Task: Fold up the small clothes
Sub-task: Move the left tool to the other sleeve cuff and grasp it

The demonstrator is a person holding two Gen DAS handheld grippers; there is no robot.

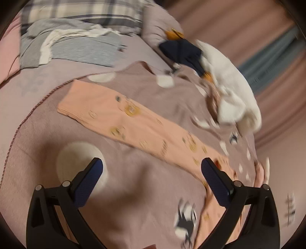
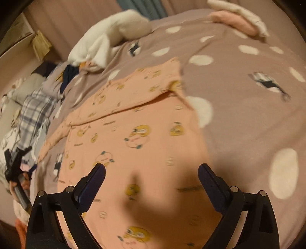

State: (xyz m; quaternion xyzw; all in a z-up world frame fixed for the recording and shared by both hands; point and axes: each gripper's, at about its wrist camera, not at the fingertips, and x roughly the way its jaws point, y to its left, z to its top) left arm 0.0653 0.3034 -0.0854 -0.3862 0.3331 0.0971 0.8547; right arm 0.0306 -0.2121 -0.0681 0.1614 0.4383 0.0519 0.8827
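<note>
A small peach garment [image 1: 133,122] printed with yellow cartoon faces lies flat on the mauve dotted bedspread [image 1: 133,191]. In the left wrist view one long sleeve or leg stretches diagonally from upper left to lower right. My left gripper [image 1: 151,166] hangs open above the spread, its right finger [image 1: 216,182] over the peach cloth, nothing between the pads. In the right wrist view the garment [image 2: 133,138] fills the centre, one part folded over at the top. My right gripper [image 2: 152,170] stands wide open above the cloth, holding nothing. The left gripper [image 2: 15,162] shows at the far left edge.
A heap of white, navy and orange clothes [image 1: 220,76] lies at the bed's far edge. Grey and white garments [image 1: 67,47] sit by a plaid pillow [image 1: 86,11]. Pink and cream folded cloth [image 2: 239,21] rests at the far right. Curtains [image 1: 248,28] hang beyond the bed.
</note>
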